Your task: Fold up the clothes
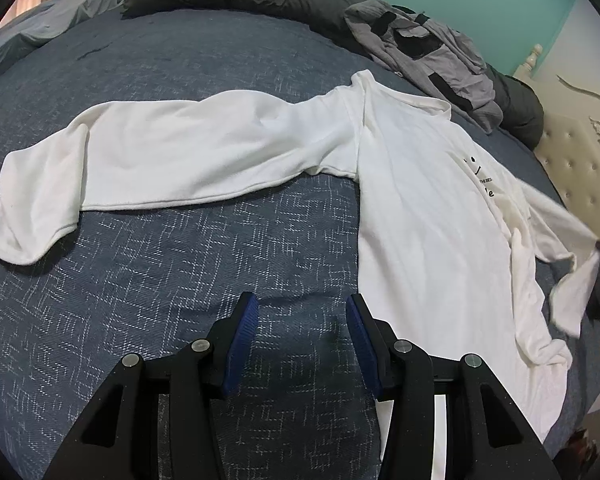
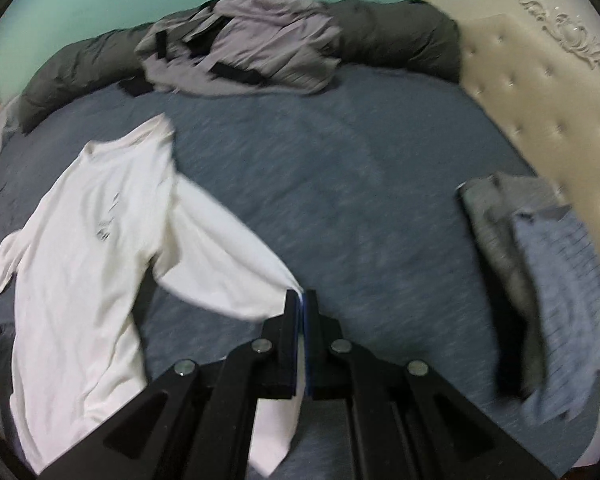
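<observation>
One white shirt (image 1: 412, 200) lies spread on my blue bedspread (image 1: 180, 280), one grey garment (image 2: 252, 48) heaped far off. My left gripper (image 1: 302, 344) hovers half apart, holding nothing. My right gripper (image 2: 302, 320) is clamped on the shirt's sleeve (image 2: 228, 256), lifting it.

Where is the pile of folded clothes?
In the right wrist view, the folded clothes sit at the right on the blue bedspread, right beside the cream tufted headboard.

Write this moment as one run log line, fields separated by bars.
step: fold sleeve | left gripper: open, empty, over bed | right gripper: shut on sleeve of white shirt, lifted | other sleeve: flat
</observation>
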